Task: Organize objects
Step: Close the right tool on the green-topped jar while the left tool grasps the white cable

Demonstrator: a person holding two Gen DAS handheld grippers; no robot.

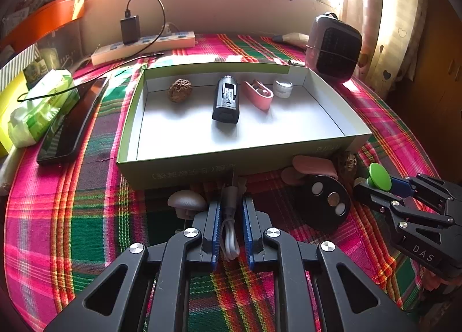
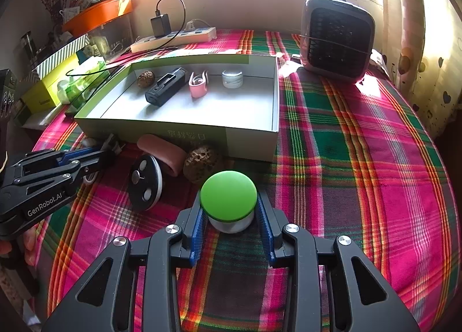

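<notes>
An open green box (image 1: 184, 170) (image 2: 248, 141) holds a walnut (image 1: 180, 90), a black device (image 1: 226, 99), a pink clip (image 1: 258, 94) and a small white jar (image 1: 283, 87). My left gripper (image 1: 230, 210) is shut on a coiled grey cable (image 1: 229, 233) just in front of the box. My right gripper (image 2: 231, 210) is shut on a green-lidded jar (image 2: 228, 196), also seen in the left wrist view (image 1: 379, 177). In front of the box lie a black disc (image 2: 144, 180), a pink case (image 2: 163, 152) and a second walnut (image 2: 202, 163).
A grey mushroom-shaped knob (image 1: 186, 202) lies left of my left gripper. A phone (image 1: 72, 121), tissue pack (image 1: 40, 109) and power strip (image 1: 144, 44) sit left and behind the box. A small fan (image 2: 336, 38) stands at the back right on the plaid cloth (image 2: 361, 158).
</notes>
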